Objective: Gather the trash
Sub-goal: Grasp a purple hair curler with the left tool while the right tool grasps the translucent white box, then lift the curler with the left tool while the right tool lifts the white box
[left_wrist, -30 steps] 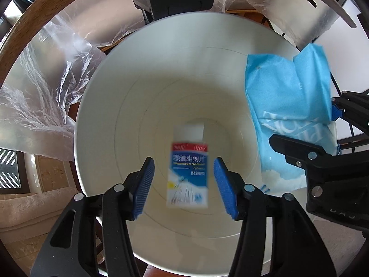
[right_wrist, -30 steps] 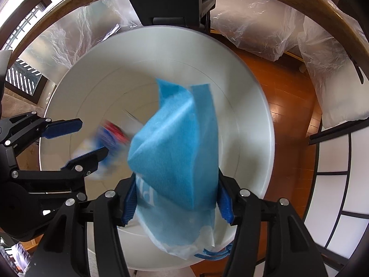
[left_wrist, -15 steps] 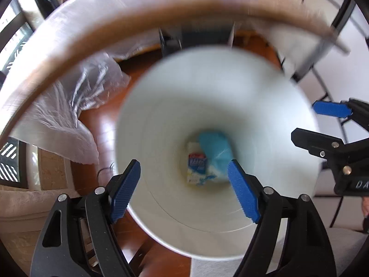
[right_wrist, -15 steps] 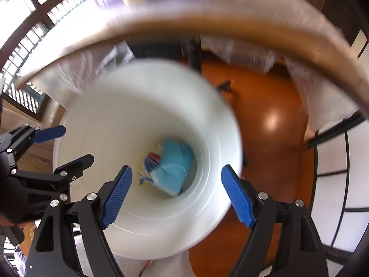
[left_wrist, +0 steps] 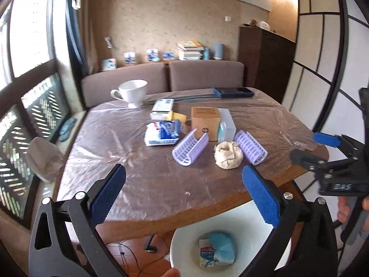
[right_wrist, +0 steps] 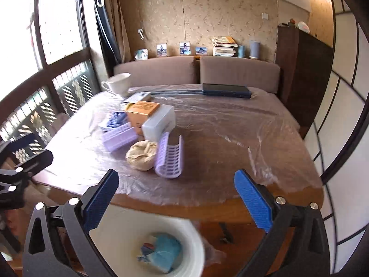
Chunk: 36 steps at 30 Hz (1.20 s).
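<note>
1. I am holding my left claw (left_wrist: 183, 197) over the near table (left_wrist: 147, 184) edge; its jaws have just been opening and are standing wide, nothing between them.
2. My right claw (right_wrist: 176, 202) is likewise gaping, jaws just opened, gripping nothing.
3. The white bin (left_wrist: 244, 221) is sitting on the floor below the table edge.
4. A blue wrapper (left_wrist: 222, 247) and a small printed box (left_wrist: 206, 254) are lying together at the bin's bottom.
5. A crumpled beige paper ball (left_wrist: 228, 154) is resting on the table between two purple hair rollers (left_wrist: 190, 149).
</note>
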{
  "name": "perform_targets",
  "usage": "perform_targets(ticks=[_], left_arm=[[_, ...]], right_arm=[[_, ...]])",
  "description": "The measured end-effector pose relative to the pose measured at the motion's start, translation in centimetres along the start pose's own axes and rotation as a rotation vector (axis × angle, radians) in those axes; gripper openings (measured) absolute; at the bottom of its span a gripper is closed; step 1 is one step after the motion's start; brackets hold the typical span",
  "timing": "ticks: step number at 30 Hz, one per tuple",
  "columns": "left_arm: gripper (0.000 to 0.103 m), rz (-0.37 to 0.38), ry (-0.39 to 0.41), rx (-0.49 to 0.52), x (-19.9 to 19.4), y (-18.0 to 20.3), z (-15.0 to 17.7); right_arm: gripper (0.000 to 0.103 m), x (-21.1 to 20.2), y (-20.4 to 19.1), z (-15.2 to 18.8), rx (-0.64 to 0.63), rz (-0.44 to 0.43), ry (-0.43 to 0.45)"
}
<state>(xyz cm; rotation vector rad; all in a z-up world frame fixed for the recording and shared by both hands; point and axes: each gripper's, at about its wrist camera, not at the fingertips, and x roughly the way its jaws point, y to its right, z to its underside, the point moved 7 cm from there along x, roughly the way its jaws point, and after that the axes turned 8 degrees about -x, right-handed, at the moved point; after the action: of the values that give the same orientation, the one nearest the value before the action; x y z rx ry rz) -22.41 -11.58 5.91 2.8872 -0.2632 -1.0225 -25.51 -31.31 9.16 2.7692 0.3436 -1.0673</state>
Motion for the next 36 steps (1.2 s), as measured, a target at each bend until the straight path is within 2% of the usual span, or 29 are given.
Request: perform_targets(ticks=[2, 8, 12, 16, 19, 21, 25, 27, 29, 36], left_arm=[[0.102, 0.012, -0.009, 0.013, 1.1, -0.6, -0.7], [0.102, 0.045, -0.094, 0.05, 5.1, -1.2, -1.1], [0.102, 0.049, -0.15, 0.119, 7.8, -0.8, -0.3], [0.101, 0.077, -0.211, 0.103, 10.3, -0.9, 0.1], [0.091, 0.088, -0.236, 0.083, 11.5, -0.8, 0.4], [0.079, 0.073, -0.251, 0.082, 12.3, -0.9, 0.5], [0.071, 0.09, -0.266, 0.063, 13.1, -0.8, 0.6], [0.055, 0.09, -0.276, 0.074, 13.5, -0.6, 0.7], [0.05, 0.094, -0.288, 0.072, 13.9, -0.6, 0.8], [0.049, 0.101, -0.287, 0.087, 14.3, 0.0, 0.5]], right_arm=[[0.099, 0.7, -0.6, -0.3, -0.014, 0.023, -0.004], [0.099, 4.2, -0.2, -2.7, 0.033, -0.008, -0.035], [0.099, 7.6, -0.8, -4.2, -0.014, -0.02, -0.073], [0.099, 10.1, -1.1, -4.8, -0.067, -0.04, -0.118], [0.097, 11.7, -1.3, -5.3, -0.088, -0.059, -0.145], [0.086, 12.7, -1.6, -5.4, -0.093, -0.071, -0.172], [0.076, 15.3, -1.9, -5.5, -0.061, -0.118, -0.231], [0.069, 16.2, -1.8, -5.5, -0.044, -0.135, -0.253], [0.065, 16.9, -1.5, -5.6, -0.032, -0.136, -0.265], [0.064, 18.4, -0.6, -6.0, -0.03, -0.133, -0.28]])
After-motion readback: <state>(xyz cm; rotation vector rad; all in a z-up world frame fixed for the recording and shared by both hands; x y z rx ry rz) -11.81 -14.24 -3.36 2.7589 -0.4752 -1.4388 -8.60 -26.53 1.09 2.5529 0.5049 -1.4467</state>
